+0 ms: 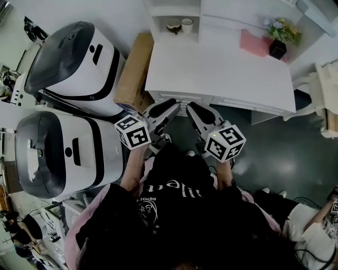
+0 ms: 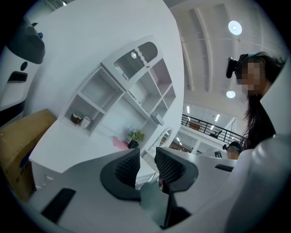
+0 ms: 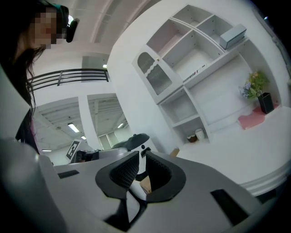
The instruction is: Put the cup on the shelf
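Observation:
A small white cup stands in the low left cubby of the white shelf unit at the back of the white desk, right beside a brown bowl-like thing. The left gripper view shows the cup far off, and the right gripper view shows the cup too. My left gripper and right gripper hover side by side at the desk's front edge, well short of the shelf. Both are shut and hold nothing; the left gripper and right gripper show only a thin slit between their pads.
A pink cloth and a potted flower sit at the desk's back right. A cardboard box leans against the desk's left side. Two large white-and-black machines stand to the left. Another person is at lower right.

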The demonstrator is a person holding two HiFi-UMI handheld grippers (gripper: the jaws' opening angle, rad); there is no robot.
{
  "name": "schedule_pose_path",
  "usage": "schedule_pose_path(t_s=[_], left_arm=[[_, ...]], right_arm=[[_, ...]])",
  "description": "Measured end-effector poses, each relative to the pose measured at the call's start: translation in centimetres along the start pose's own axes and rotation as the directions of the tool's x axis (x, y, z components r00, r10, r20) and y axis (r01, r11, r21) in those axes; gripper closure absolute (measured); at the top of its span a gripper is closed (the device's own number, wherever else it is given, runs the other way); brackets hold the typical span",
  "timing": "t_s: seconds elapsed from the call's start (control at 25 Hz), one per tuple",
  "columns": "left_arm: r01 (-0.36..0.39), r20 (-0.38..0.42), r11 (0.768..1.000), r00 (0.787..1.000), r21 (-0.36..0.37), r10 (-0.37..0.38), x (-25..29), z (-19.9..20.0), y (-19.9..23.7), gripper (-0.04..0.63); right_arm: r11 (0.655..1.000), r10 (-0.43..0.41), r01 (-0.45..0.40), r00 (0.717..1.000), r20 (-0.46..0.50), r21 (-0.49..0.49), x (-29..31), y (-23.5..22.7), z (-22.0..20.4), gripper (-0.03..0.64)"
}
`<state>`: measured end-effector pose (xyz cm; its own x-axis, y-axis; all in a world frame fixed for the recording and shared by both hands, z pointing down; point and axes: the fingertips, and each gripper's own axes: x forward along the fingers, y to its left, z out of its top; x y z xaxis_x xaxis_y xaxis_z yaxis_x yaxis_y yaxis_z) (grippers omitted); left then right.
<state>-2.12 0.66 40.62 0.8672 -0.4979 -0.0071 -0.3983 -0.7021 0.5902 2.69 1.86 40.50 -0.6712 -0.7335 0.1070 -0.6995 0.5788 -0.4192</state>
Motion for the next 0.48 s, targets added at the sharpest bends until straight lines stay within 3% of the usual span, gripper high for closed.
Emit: schedule_pose_path(t_s=[0.48], left_arm=[[0.061, -0.021, 0.997, 0.998, 0.055, -0.06, -3.3, 1.8, -0.5, 0.476]], right_arm=[[0.997, -0.069, 0.07, 0.997, 0.029, -0.036, 1.8, 3.1, 0.1, 0.545]])
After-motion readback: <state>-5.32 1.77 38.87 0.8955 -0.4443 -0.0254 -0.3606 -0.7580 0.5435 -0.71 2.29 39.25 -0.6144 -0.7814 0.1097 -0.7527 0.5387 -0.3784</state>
